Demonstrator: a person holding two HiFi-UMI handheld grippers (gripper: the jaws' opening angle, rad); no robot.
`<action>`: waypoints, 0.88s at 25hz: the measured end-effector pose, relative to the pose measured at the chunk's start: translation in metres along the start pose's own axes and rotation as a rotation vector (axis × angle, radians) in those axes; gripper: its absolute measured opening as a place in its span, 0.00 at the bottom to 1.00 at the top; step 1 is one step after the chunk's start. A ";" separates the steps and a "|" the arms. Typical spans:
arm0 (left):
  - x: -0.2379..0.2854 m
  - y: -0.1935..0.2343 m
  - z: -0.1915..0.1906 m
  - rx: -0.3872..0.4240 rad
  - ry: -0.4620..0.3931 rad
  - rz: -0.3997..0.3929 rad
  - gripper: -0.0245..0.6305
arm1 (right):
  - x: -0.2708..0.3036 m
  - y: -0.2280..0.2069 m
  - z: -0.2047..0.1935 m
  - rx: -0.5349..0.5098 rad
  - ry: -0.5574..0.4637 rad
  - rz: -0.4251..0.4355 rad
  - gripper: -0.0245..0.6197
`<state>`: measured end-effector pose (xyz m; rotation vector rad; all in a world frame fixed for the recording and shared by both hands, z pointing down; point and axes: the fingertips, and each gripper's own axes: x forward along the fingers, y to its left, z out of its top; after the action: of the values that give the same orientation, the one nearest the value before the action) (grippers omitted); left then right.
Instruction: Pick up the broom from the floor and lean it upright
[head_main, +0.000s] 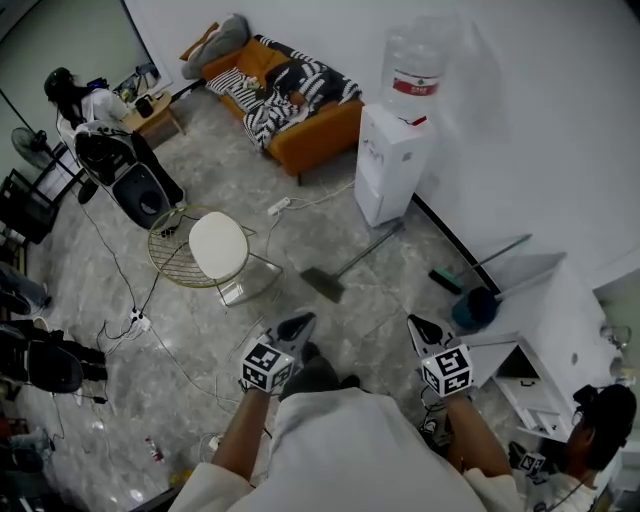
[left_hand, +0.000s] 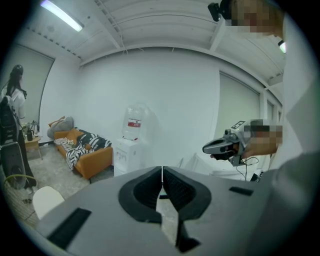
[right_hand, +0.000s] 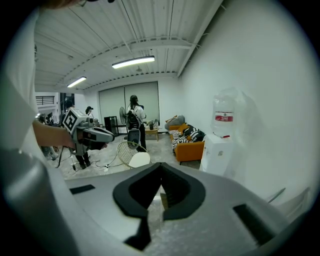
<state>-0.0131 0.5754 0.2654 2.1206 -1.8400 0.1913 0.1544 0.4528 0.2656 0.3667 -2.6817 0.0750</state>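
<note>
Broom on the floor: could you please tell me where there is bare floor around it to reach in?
Bare tile lies on the near side of the broom, up to the wire chair at left. Crowded to the right: long-handled brush and white desk.

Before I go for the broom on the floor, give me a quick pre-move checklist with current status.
1. Broom in view, lying flat, unheld: ok.
2. Left tongs open for a grasp: not ok, shut and empty.
3. Right tongs open: not ok, shut and empty.
4. Handle within reach: not ok, both tongs are short of it.
5. Bare wall right of the water dispenser for leaning: ok.
</note>
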 end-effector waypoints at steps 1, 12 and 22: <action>0.005 0.001 0.001 0.000 0.001 -0.004 0.05 | 0.001 -0.004 -0.001 0.002 0.003 -0.003 0.04; 0.080 0.048 0.023 -0.008 0.016 -0.078 0.05 | 0.054 -0.062 0.006 0.052 0.035 -0.061 0.04; 0.157 0.124 0.050 0.003 0.060 -0.168 0.05 | 0.127 -0.115 0.037 0.094 0.062 -0.121 0.04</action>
<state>-0.1158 0.3977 0.2868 2.2335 -1.6193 0.2157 0.0589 0.3067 0.2857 0.5460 -2.5943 0.1734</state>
